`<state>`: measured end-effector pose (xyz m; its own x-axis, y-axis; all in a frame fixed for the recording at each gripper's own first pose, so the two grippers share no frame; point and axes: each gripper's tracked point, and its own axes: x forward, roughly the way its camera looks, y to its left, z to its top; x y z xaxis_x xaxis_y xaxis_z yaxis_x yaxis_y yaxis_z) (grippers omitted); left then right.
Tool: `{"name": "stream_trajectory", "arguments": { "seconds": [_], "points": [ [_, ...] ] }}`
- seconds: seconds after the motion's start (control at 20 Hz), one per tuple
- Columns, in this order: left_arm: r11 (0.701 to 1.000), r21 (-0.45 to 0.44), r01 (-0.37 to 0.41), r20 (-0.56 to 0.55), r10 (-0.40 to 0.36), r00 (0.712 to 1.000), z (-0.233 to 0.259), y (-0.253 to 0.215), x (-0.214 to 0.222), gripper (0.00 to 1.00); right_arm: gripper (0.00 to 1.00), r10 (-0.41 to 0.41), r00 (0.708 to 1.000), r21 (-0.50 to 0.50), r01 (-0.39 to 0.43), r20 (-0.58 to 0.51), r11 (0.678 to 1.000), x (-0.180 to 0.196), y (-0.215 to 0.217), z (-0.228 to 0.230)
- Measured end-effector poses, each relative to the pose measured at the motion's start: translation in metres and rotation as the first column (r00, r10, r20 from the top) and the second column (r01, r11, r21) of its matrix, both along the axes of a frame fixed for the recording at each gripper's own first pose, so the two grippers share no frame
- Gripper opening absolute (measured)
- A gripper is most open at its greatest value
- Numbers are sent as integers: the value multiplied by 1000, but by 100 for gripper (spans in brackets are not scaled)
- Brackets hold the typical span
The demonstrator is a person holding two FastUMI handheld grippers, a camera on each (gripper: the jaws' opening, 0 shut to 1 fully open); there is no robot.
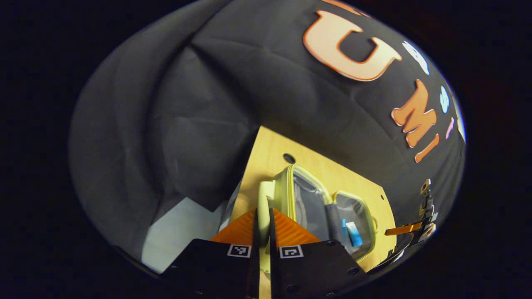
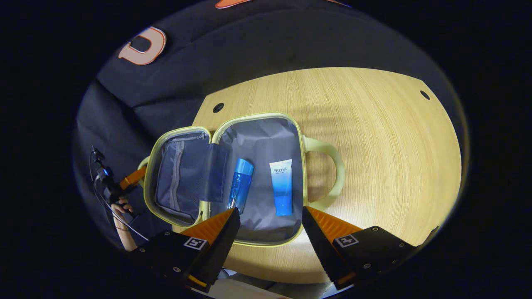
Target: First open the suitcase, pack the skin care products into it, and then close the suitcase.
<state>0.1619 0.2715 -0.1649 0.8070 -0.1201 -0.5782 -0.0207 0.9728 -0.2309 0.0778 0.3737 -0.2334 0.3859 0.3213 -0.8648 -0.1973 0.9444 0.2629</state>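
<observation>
Two skin care products lie inside the open suitcase (image 2: 257, 182) on the wooden surface (image 2: 374, 137): a blue bottle (image 2: 240, 185) and a tube (image 2: 282, 187), side by side on the grey lining, long axes roughly parallel and running toward the right gripper (image 2: 270, 224). That gripper hovers just short of the near rim with its fingers spread wide apart, holding nothing.

In the left gripper view, the left gripper (image 1: 262, 232) has its fingers drawn close together on the pale handle (image 1: 263, 207) on the lid side of the case, apparently clamped on it. The lid half (image 2: 183, 176) lies folded out flat beside the packed half.

With both items in, closing looks like the remaining step. The lid must swing over the hinge toward the packed half, and the left gripper, already at that handle, is the nearer one to do it.
</observation>
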Motion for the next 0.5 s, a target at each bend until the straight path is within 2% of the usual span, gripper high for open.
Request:
{"name": "stream_trajectory", "arguments": {
  "seconds": [0.2, 0.5],
  "points": [
    [994, 80, 79, 62, -84, 995, 62, -68, 2, 10, 96, 1, 1000, 41, -2, 27, 999, 3, -15, 12],
    [969, 201, 140, 77, -158, 984, 104, -172, 2, 10, 96, 3, 996, 97, -11, 90, 995, 7, -64, 30]
  ]
}}
